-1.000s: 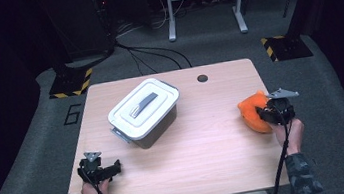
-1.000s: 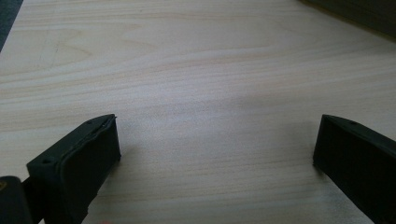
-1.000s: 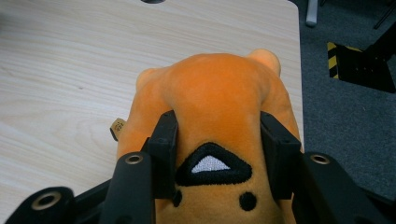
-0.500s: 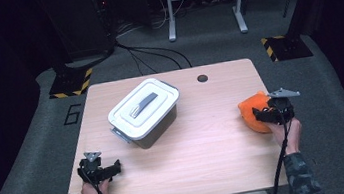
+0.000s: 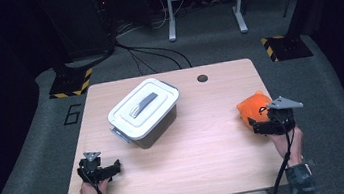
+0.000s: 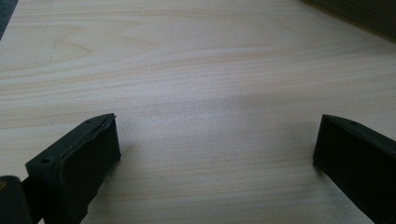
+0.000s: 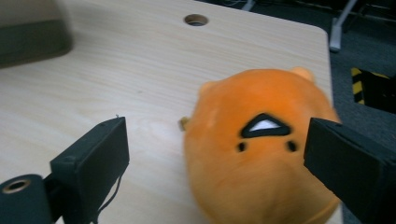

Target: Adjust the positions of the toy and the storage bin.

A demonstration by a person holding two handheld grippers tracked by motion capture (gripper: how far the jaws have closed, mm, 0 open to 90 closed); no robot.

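Observation:
An orange plush toy [image 5: 252, 105] with a small black-and-white mark lies near the table's right edge. In the right gripper view the plush [image 7: 261, 149] sits between my spread jaws, nearer the right one and clear of the left. My right gripper [image 7: 215, 154] is open, its jaws have just been opening, and from above it [image 5: 260, 121] sits just behind the plush. My left gripper [image 5: 113, 168] rests at the front left of the table. Its jaws stand wide apart over bare wood, so the left gripper [image 6: 215, 144] holds nothing.
A dark box with a white lid and grey handle [image 5: 144, 111] stands left of the table's middle. A round cable hole [image 5: 202, 78] sits near the far edge. Cables and stand bases lie on the floor beyond the wooden table [image 5: 209, 162].
The right gripper has let go of the plush and drawn back a little toward the person. The plush stays on the table, and the left hand has not moved.

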